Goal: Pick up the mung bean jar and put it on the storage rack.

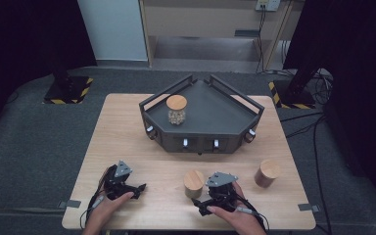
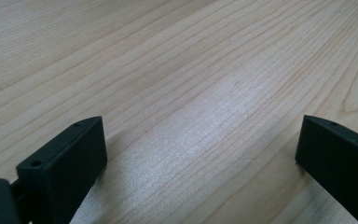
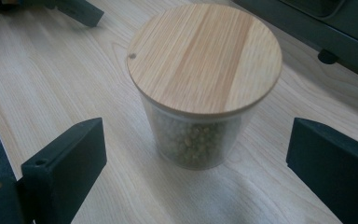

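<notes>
Counter (image 1: pixel 127 147): pale wood, carries all items.
Tray (image 1: pixel 215 110): dark, angular, beyond both tongs; one jar (image 1: pixel 176 109) stands inside.
Third jar (image 1: pixel 267 173): wooden lid, just right of the right tongs.
Jar in hand (image 3: pixel 204 84): glass, wooden lid, greenish beans, upright just ahead of the right tongs (image 3: pixel 196 158), not yet between them.
Right tongs: apart, empty. Advise centring them low on the glass, below the lid, and closing evenly.
Left tongs (image 2: pixel 200 149): apart, empty, over bare counter.
</notes>
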The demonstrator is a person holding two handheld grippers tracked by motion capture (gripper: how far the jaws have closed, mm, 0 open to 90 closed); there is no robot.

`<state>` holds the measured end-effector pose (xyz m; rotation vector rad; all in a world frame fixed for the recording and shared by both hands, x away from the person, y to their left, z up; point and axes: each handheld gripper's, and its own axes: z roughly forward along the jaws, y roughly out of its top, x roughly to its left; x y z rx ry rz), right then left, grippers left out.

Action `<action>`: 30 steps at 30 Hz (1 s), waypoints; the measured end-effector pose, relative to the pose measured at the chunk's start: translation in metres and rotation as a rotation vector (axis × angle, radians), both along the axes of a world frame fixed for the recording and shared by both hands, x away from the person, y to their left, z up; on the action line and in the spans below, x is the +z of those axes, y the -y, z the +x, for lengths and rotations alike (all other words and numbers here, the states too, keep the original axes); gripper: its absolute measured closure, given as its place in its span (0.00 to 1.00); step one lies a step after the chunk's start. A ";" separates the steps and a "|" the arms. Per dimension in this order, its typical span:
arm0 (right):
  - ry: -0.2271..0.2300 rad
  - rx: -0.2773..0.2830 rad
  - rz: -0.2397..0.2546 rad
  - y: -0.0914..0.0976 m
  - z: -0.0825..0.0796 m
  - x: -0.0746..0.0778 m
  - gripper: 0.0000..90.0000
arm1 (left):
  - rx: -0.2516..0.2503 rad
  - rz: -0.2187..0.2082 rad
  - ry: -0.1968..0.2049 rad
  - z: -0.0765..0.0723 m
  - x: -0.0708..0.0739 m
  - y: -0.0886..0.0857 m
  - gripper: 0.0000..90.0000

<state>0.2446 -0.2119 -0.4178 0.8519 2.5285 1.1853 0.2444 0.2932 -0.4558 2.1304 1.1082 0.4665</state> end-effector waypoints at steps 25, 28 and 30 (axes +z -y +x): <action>-0.014 -0.023 -0.015 -0.026 0.012 -0.005 0.19 | 0.000 0.000 0.000 0.000 0.000 0.000 0.00; -0.005 -0.031 -0.025 -0.031 0.011 -0.005 0.21 | 0.000 0.000 0.000 0.000 0.000 0.000 0.00; -0.001 -0.038 -0.023 -0.032 0.011 -0.005 0.23 | 0.000 0.000 0.000 0.000 0.000 0.000 0.00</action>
